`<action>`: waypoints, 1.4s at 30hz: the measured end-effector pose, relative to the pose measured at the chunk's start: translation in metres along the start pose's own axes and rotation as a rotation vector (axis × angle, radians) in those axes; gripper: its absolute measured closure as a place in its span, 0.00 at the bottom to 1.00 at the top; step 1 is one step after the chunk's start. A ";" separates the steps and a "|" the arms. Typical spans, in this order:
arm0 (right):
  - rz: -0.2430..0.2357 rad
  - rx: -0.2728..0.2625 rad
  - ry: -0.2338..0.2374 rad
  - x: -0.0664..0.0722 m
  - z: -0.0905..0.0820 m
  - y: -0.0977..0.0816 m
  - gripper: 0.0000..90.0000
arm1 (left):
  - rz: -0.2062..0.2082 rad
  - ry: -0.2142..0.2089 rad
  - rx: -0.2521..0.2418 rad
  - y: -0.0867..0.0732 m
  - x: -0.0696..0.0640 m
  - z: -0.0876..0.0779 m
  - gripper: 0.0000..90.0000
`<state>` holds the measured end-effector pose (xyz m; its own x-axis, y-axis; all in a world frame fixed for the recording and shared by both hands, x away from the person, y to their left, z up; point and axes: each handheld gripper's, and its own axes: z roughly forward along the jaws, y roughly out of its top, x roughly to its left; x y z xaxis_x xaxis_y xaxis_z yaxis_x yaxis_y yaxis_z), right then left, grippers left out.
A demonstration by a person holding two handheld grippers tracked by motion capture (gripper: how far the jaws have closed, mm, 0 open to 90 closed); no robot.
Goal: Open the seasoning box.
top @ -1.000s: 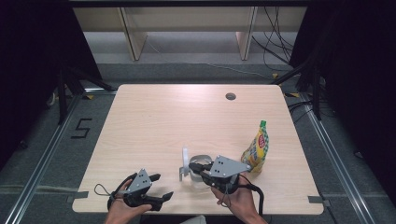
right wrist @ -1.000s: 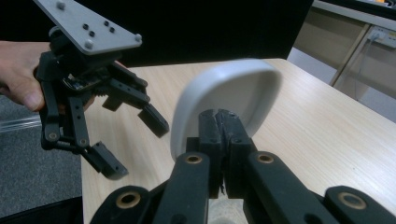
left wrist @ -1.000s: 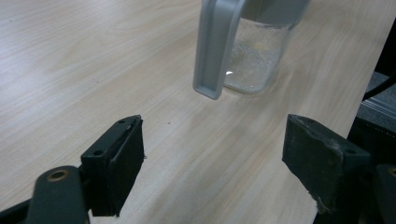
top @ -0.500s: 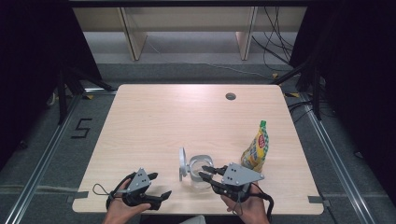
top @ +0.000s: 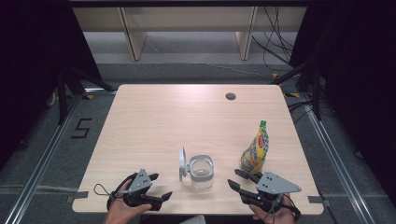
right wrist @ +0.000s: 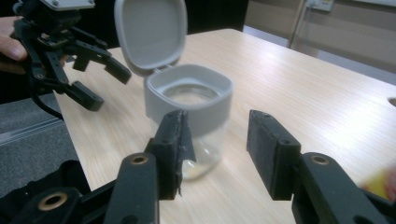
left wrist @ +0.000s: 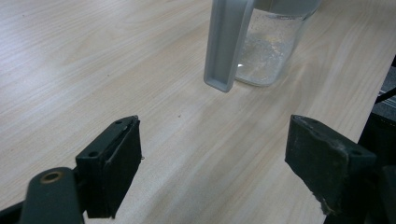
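Note:
A clear jar [top: 201, 171] with a grey rim stands near the table's front edge, its grey flip lid [top: 182, 164] swung upright on its left side. My left gripper [top: 159, 186] rests open to the jar's left, and its own view has the jar [left wrist: 268, 51] and lid [left wrist: 229, 42] just beyond its jaws [left wrist: 215, 172]. My right gripper [top: 236, 178] is to the jar's right, apart from it. Its jaws have just been opening and nothing is between them [right wrist: 217, 149]. The jar [right wrist: 191, 121] stands a little past them.
A yellow sauce pouch [top: 255, 150] with a green cap stands upright right of the jar, close to the right gripper. A round cable hole [top: 230, 96] is at the table's [top: 154, 121] far side. The left gripper [right wrist: 93, 70] is seen beyond the lid [right wrist: 149, 32].
My right gripper has drawn back from the jar toward the right and the front edge, and its jaws have opened. The left gripper has stayed put.

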<state>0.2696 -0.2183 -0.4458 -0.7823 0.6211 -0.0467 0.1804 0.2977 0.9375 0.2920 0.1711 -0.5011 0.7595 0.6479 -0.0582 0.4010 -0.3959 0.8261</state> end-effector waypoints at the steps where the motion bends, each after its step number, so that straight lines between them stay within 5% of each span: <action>1: 0.009 -0.008 -0.019 -0.002 -0.004 -0.003 0.62 | -0.001 0.001 0.000 0.000 0.000 0.000 0.20; 11: 0.074 0.031 -0.076 -0.014 -0.026 -0.019 0.59 | 0.001 0.004 0.003 0.000 -0.002 0.001 0.20; 13: 0.058 0.030 -0.096 -0.018 -0.028 -0.021 0.57 | 0.019 0.003 0.004 0.000 -0.001 0.001 0.20; 14: 0.102 0.047 -0.108 -0.017 -0.030 -0.022 0.56 | 0.019 0.003 0.004 0.000 -0.001 0.001 0.20; 17: 0.100 0.043 -0.121 -0.022 -0.031 -0.024 0.53 | 0.041 0.005 0.011 0.000 -0.001 0.001 0.20; 20: 0.099 0.049 -0.165 -0.026 -0.032 -0.027 0.47 | 0.042 0.005 0.014 0.000 -0.001 0.002 0.20; 25: 0.177 0.062 -0.241 -0.034 -0.031 -0.031 0.37 | 0.009 0.001 0.011 -0.001 -0.003 0.003 0.20; 26: 0.156 0.069 -0.265 -0.036 -0.031 -0.032 0.36 | 0.013 0.000 0.015 -0.001 -0.003 0.003 0.20; 27: 0.172 0.077 -0.269 -0.037 -0.030 -0.032 0.34 | 0.068 0.007 0.031 -0.001 0.000 0.003 0.20; 30: 0.211 0.090 -0.303 -0.043 -0.025 -0.033 0.26 | 0.031 0.003 0.033 -0.001 -0.003 0.004 0.20; 32: 0.238 0.098 -0.331 -0.043 -0.020 -0.033 0.25 | 0.060 0.001 0.031 -0.001 -0.001 0.005 0.20; 34: 0.190 0.111 -0.320 -0.047 -0.015 -0.034 0.26 | 0.038 0.003 0.037 -0.001 -0.003 0.005 0.20; 37: 0.215 0.125 -0.335 -0.046 -0.009 -0.033 0.26 | 0.038 -0.001 0.039 -0.002 -0.003 0.005 0.20; 42: 0.165 0.111 -0.365 -0.056 -0.002 -0.031 0.27 | 0.045 0.012 0.050 -0.002 -0.003 0.005 0.20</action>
<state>0.3064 -0.2637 -0.4714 -0.4785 0.8773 -0.0371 0.3641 0.2367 0.9008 0.2919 0.1668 -0.5056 0.7712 0.6364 -0.0149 0.3919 -0.4563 0.7989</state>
